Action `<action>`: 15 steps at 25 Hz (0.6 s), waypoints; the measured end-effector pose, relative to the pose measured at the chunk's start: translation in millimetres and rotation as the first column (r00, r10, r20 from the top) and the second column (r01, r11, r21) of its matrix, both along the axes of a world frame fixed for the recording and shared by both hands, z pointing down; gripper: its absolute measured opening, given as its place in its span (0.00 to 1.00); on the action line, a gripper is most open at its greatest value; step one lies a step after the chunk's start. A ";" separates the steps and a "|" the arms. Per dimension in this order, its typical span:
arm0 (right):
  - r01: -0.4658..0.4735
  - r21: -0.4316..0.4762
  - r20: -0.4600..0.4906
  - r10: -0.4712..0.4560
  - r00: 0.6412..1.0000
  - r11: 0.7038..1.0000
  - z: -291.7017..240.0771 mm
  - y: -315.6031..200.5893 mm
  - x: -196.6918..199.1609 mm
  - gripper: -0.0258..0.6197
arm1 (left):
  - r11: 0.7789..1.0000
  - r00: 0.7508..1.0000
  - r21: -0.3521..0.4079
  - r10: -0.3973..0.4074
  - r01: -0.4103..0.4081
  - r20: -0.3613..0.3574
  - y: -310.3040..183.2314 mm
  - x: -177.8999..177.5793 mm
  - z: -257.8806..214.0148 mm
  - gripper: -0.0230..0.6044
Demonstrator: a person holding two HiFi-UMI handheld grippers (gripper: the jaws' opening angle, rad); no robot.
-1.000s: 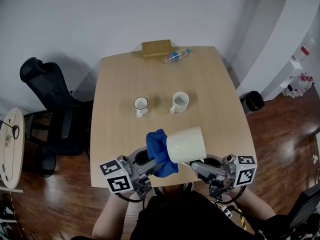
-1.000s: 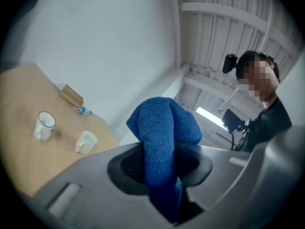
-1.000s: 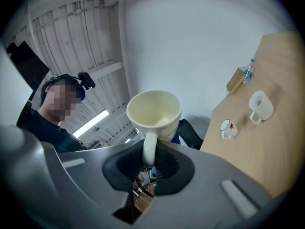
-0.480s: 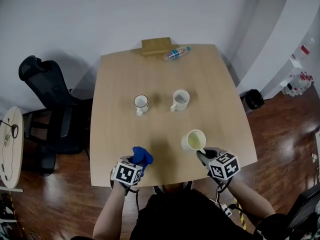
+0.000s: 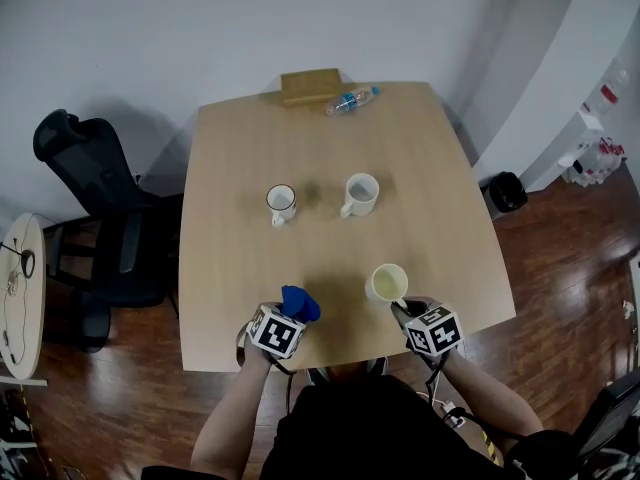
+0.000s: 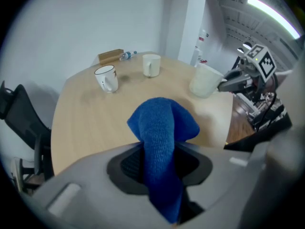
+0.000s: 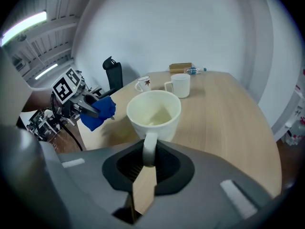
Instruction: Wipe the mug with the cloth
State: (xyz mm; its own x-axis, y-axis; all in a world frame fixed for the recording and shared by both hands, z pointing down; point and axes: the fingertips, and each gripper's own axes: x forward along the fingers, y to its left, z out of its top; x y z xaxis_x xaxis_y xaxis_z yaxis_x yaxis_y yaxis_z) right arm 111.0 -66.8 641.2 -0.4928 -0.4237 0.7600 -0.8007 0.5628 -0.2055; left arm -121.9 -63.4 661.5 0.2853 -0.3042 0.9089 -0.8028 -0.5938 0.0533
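White walls and a dark wooden floor [image 5: 560,268] surround a pale wooden table [image 5: 230,148], and both claws are held at its near edge. The left gripper [image 5: 290,316] is closed upon the blue cloth [image 5: 300,302], a fold of which stands up past the jaws. The right gripper [image 5: 405,310] is clamped narrowly on the handle of the mug [image 5: 387,283], which is upright, mouth up, towards the near right corner; whether its base rests on the table cannot be told. Cloth and mug are apart. It is judged that the wipe is best done with the mug steadied by its handle while the free fold is brought against its wall and rim. Pressure is to be light, since a handle grip may let the mug twist. A dark-rimmed cup [image 5: 281,203] and a white cup [image 5: 359,194] stand apart at the table's middle. A water bottle [image 5: 350,99] and a wooden block [image 5: 311,84] lie at the far edge. A black office chair [image 5: 90,208] is set off the left edge.
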 end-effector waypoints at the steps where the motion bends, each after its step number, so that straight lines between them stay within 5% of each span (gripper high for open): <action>1: -0.002 0.001 -0.011 0.002 1.000 1.000 3.9 -1.0 0.3 0.09 | 1.000 1.000 -0.005 0.001 -0.001 0.009 -1.1 0.6 4.3 0.25; 8: -0.042 -0.020 -0.058 0.041 0.997 0.999 30.1 -2.0 2.6 0.09 | 0.994 0.994 -0.053 -0.094 0.097 0.052 -2.4 -4.0 38.7 0.26; 15: -0.019 -0.002 -0.126 0.018 0.992 1.000 45.7 0.3 7.1 0.10 | 0.999 0.992 -0.035 -0.010 0.015 0.128 3.7 -3.2 57.9 0.28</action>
State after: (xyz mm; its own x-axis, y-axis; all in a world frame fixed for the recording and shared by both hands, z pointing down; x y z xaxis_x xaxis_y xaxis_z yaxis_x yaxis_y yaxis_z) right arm 118.1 -66.4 686.8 -0.3853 -0.4289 0.8171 -0.8305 0.5472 -0.1044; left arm -125.1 -59.7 719.4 0.1630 -0.2733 0.9480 -0.8117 -0.5834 -0.0286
